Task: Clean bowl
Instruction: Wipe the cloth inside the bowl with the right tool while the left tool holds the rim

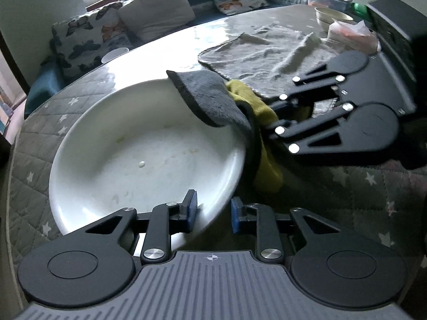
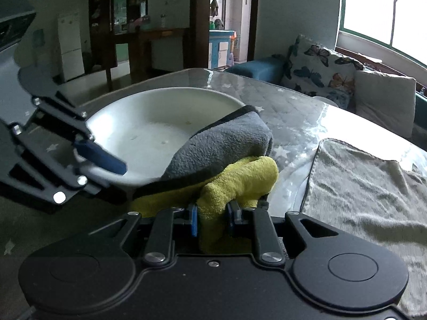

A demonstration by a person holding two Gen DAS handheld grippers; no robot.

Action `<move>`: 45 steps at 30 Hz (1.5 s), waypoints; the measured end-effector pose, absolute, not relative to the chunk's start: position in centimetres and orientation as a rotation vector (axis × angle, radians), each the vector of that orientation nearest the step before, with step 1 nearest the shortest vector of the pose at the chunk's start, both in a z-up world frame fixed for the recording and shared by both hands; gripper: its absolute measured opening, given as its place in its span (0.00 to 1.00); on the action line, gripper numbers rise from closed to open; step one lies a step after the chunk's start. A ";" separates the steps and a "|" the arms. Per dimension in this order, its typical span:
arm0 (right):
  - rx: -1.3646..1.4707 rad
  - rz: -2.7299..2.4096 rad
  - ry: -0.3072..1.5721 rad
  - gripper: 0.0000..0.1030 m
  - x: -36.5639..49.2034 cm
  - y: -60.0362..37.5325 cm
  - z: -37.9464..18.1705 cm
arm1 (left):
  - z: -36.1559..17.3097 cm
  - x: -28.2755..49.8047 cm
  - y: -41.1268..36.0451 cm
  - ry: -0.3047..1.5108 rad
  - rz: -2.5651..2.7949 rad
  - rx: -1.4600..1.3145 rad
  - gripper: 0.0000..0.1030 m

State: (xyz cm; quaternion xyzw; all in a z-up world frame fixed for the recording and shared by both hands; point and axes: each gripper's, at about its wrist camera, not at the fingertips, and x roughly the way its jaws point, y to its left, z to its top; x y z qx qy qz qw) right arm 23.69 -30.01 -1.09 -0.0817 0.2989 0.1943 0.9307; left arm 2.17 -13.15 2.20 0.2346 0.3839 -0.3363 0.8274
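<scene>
- While our left gripper [image 1: 214, 210] straddles the bowl's [image 1: 138, 154] near rim, fingers narrow but seemingly not clamped, our right gripper [image 2: 212, 220] pinches the cloth [image 2: 226, 157], draped over the far rim.
- Specks [image 1: 141, 163] show inside; wiping hard could tip or slide the bowl on the table [image 1: 149, 53] if the rim slips free.
- A towel [image 1: 267, 53] lies beside; a small bowl [image 1: 331, 17] stands well apart, neither in the way.
</scene>
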 end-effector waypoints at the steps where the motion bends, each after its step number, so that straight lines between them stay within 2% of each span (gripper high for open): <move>1: -0.170 0.401 0.610 0.21 23.8 -30.0 -1.1 | 2.2 2.2 -13.1 0.818 -0.718 0.498 0.25; 14: -0.184 0.400 0.606 0.21 26.6 -30.7 -1.3 | 2.4 2.2 -12.0 0.845 -0.768 0.534 0.25; 35: -0.216 0.454 0.610 0.21 22.7 -29.3 -1.5 | 1.9 2.0 -15.9 0.799 -0.741 0.630 0.25; 38: -0.222 0.470 0.613 0.21 22.8 -29.1 -1.2 | 1.8 1.9 -15.8 0.789 -0.746 0.643 0.21; 45: -0.259 0.524 0.613 0.21 21.1 -28.5 -1.1 | 1.8 1.1 -14.0 0.785 -0.795 0.668 0.21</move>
